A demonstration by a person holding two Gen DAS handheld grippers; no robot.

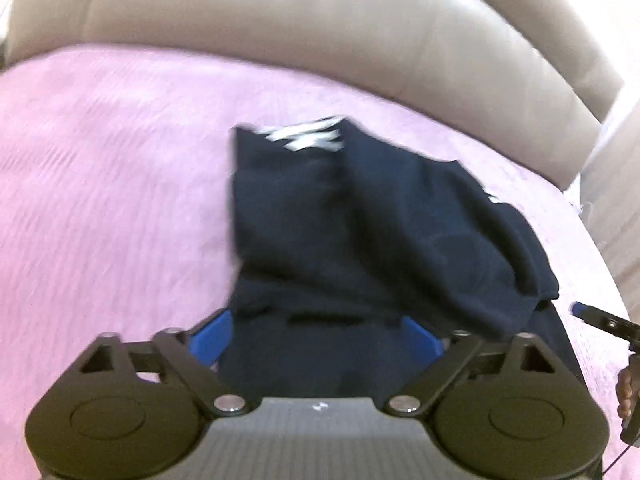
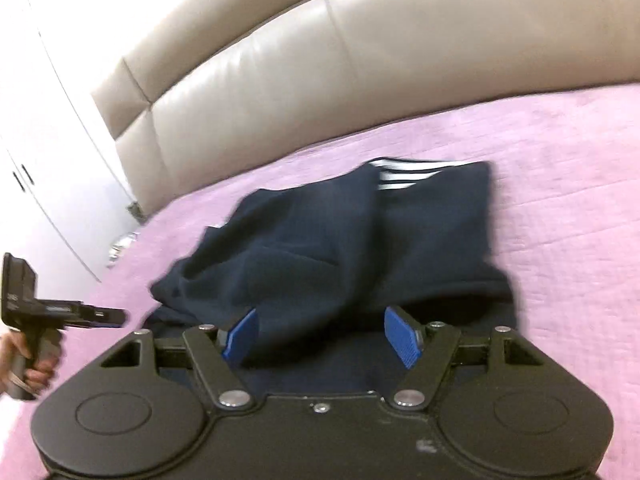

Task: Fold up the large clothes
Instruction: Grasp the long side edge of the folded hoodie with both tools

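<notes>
While both wrist views are smeared by blur, the layout reads clearly enough: a navy garment (image 1: 360, 220) lies bunched in a loose heap on a pink bedspread (image 1: 100, 200), with white stripes (image 2: 400, 176) showing at its far edge, toward the beige padded headboard (image 1: 280, 28).

Left gripper (image 1: 320, 332): jaws stand wide apart. Blue pads (image 1: 210, 338) sit either side of the near edge of the cloth; dark fabric fills the gap between them, but the pads do not appear to press on it. Whether they touch the cloth cannot be told.

Right gripper (image 2: 322, 338): jaws likewise spread wide, blue pads (image 2: 402, 336) both clearly visible and angled outward. Navy fabric lies between and just beyond them, unpinched.

From the right wrist view the left gripper shows at the left edge, gripped by a hand (image 2: 28, 364), just beside the heap's left side. White cupboard doors (image 2: 52, 160) stand beyond the bed's corner.
</notes>
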